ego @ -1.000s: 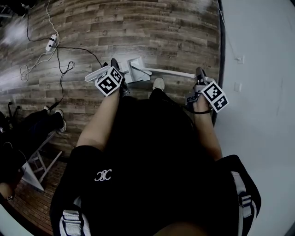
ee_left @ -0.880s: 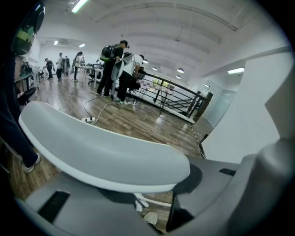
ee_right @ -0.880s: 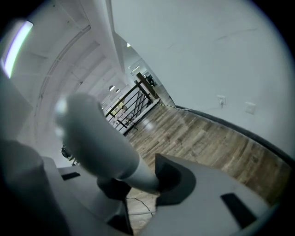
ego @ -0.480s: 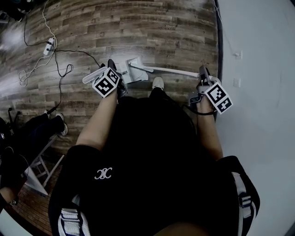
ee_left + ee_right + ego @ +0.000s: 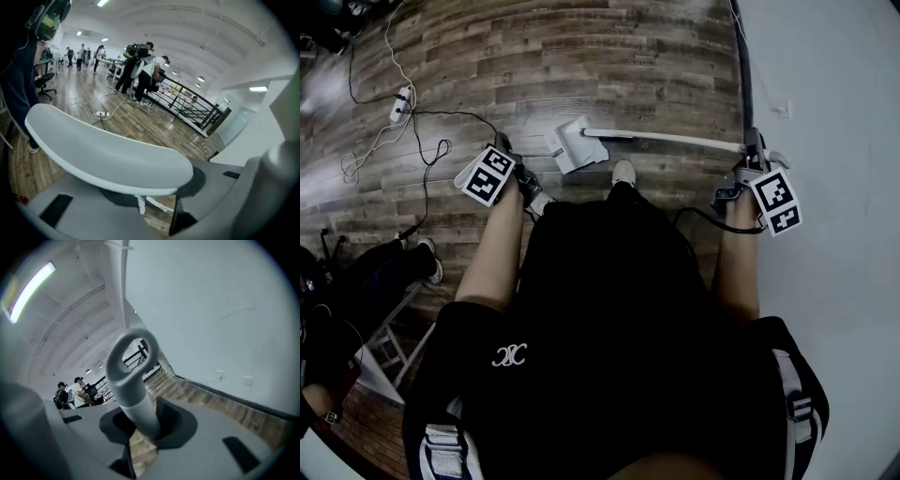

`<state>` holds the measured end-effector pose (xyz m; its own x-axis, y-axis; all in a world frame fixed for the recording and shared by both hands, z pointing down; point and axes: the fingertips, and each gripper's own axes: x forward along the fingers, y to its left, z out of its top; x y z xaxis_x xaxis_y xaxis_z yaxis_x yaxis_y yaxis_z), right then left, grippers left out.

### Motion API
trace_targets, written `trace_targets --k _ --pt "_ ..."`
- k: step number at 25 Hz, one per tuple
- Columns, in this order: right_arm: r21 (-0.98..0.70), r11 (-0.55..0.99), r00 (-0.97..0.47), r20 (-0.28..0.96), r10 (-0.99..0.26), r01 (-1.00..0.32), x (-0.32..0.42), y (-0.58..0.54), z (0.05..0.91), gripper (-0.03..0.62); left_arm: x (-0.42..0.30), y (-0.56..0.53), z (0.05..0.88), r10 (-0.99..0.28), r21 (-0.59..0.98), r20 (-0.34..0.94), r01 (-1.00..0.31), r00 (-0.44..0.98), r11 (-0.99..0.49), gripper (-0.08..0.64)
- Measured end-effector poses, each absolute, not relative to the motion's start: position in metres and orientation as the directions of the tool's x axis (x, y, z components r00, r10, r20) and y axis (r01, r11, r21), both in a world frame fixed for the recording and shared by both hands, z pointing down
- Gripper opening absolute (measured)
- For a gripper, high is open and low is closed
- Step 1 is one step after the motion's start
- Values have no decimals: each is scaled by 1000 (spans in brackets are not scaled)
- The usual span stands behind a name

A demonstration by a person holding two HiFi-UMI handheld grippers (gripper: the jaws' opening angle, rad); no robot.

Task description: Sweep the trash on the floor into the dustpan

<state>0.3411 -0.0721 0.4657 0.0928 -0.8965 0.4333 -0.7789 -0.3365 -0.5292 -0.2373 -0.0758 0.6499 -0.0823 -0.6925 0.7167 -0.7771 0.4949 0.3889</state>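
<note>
Clamping broom handle (image 5: 133,385) in right tongs (image 5: 140,427); left tongs (image 5: 150,187) gripping dustpan handle (image 5: 103,150); pan contents hidden.

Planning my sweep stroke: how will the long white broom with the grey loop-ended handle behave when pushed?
The long white broom runs straight, so it is probably stiff. The right gripper is shut on its grey loop-ended handle, far from the white broom head, so that head may wander sideways. Slim, so likely light.
</note>
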Motion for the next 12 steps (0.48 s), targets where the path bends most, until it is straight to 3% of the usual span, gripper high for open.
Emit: trace_targets --k 12 --pt "-292 -275 231 178 -957 -916 370 -95 341 63 -269 -82 621 -701 478 709 -677 -79 560 153"
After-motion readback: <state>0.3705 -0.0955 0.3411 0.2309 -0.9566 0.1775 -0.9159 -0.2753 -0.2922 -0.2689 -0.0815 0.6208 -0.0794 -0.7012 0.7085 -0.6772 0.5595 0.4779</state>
